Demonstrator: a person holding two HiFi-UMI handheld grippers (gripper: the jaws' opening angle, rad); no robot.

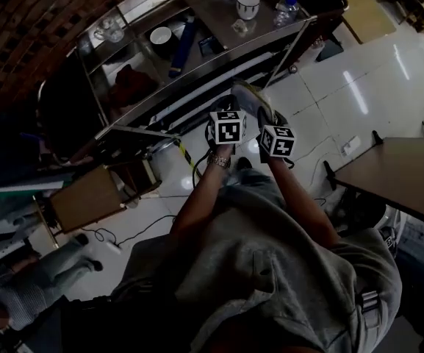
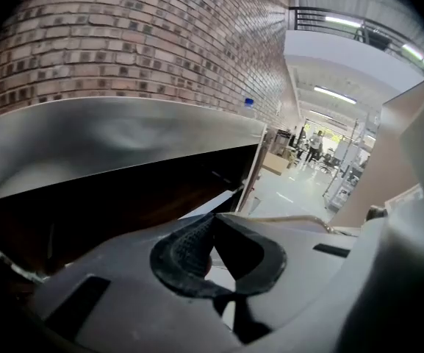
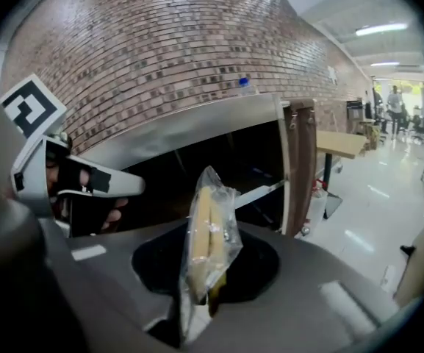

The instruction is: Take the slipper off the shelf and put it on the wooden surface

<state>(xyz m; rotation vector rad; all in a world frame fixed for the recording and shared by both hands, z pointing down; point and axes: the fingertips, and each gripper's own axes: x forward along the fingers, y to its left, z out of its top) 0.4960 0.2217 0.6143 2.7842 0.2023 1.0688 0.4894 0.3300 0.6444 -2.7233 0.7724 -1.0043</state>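
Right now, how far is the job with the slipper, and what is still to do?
Done: the bagged slipper looks lifted clear of the metal shelf. In hand: the right gripper has its jaws clamped on it; the left gripper is shut and empty. Left: carry it to the wooden surface and release it there.

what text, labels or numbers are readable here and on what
No readable words or numbers in any view.
Marker cube: black-and-white square pattern, no letters.
Bottle label: too small to read.
Plastic-wrapped slipper: no print visible.
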